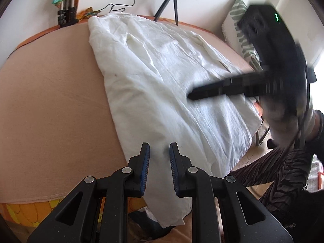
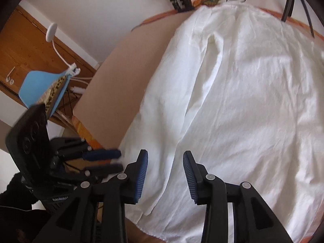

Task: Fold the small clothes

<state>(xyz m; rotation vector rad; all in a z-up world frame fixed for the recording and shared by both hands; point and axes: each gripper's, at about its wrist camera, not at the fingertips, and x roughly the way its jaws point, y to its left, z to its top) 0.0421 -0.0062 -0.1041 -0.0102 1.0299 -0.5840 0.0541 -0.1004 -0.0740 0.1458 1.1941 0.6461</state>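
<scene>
We are seeing garment [image 1: 162, 77] lying spread on table [image 1: 50, 101], reaching from far edge to near edge. Tripod [image 1: 172, 4] is standing behind table, past garment's far end. Pillow [image 1: 237, 28] is leaning at table's right. Chair [image 2: 42, 89] is sitting off table's left side. Left gripper [image 1: 159, 151] and right gripper [image 2: 165, 160] are hanging over garment's near end.
</scene>
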